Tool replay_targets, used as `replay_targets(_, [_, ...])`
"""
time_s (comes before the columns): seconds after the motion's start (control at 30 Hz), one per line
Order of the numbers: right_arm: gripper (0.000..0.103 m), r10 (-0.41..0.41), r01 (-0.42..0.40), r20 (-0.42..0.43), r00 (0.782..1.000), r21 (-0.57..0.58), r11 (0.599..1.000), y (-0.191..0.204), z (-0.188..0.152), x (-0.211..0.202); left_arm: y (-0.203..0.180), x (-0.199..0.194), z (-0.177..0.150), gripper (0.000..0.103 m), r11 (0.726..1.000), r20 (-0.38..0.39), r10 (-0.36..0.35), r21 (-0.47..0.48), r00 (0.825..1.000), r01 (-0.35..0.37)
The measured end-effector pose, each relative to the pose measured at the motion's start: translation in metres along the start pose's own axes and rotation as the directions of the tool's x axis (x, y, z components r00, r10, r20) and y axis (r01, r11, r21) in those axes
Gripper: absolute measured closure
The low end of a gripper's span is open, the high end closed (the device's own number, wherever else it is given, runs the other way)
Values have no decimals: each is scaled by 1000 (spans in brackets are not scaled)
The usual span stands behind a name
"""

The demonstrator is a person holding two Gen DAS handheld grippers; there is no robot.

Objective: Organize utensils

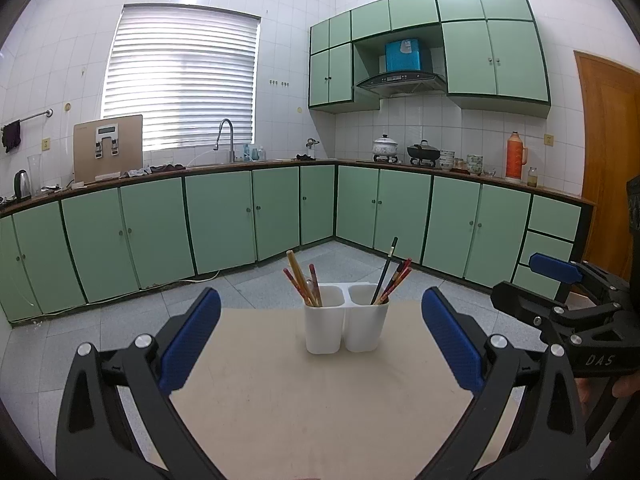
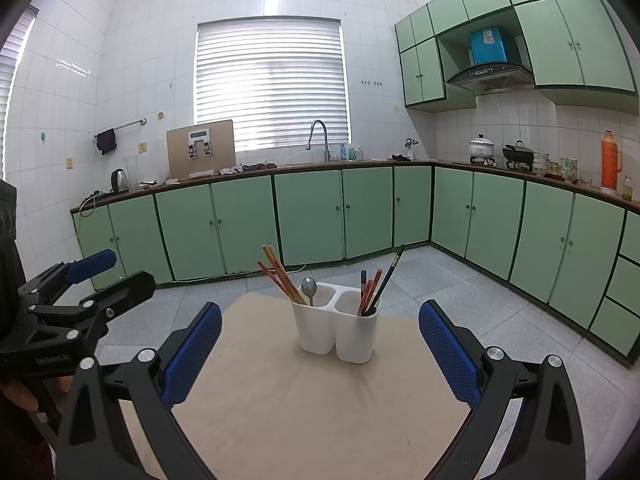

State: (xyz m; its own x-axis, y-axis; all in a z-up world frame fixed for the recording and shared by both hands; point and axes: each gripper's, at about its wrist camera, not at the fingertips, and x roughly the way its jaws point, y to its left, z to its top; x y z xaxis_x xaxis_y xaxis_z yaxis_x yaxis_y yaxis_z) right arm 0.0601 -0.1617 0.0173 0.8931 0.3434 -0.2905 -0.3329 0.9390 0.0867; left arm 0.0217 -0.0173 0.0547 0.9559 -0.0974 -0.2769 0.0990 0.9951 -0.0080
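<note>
A white two-cup utensil holder [image 1: 345, 320] [image 2: 336, 328] stands near the far edge of a small beige table [image 1: 304, 400] [image 2: 312, 408]. Its left cup holds red and tan chopsticks [image 1: 302, 282] [image 2: 280, 274] and a metal spoon [image 2: 309, 289]. Its right cup holds red and black chopsticks [image 1: 392, 276] [image 2: 376, 284]. My left gripper [image 1: 320, 344] is open, pointing at the holder from well short of it, nothing between its blue pads. My right gripper [image 2: 320, 350] is open too, equally short of the holder and empty. Each gripper shows at the side of the other's view.
Green floor cabinets [image 1: 220, 220] [image 2: 312, 216] run under an L-shaped counter with a sink tap [image 1: 226, 136], pots [image 1: 400, 150] and an orange flask [image 1: 516, 156]. A grey tiled floor [image 1: 120, 320] surrounds the table. A wooden door [image 1: 608, 152] is at the right.
</note>
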Motion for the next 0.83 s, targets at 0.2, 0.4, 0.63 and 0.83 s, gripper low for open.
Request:
replay_targets(0.2, [6, -2, 2, -3, 1000, -2, 1000, -1, -1, 1, 0, 0, 0, 5, 1000, 1, -1, -2, 1000, 1])
replay_targets(0.4, [6, -5, 5, -8, 1000, -1, 1000, -1, -1, 3, 1, 2, -3, 5, 1000, 1, 2, -7, 1000, -2])
replay_targets(0.63, [6, -8, 8, -12, 1000, 0, 1000, -2, -1, 4, 0, 4, -5, 5, 1000, -8, 2, -12, 1000, -2])
replay_targets(0.83, [6, -9, 9, -15, 1000, 1, 1000, -4, -1, 5, 0, 4, -5, 5, 1000, -9, 2, -13, 1000, -2])
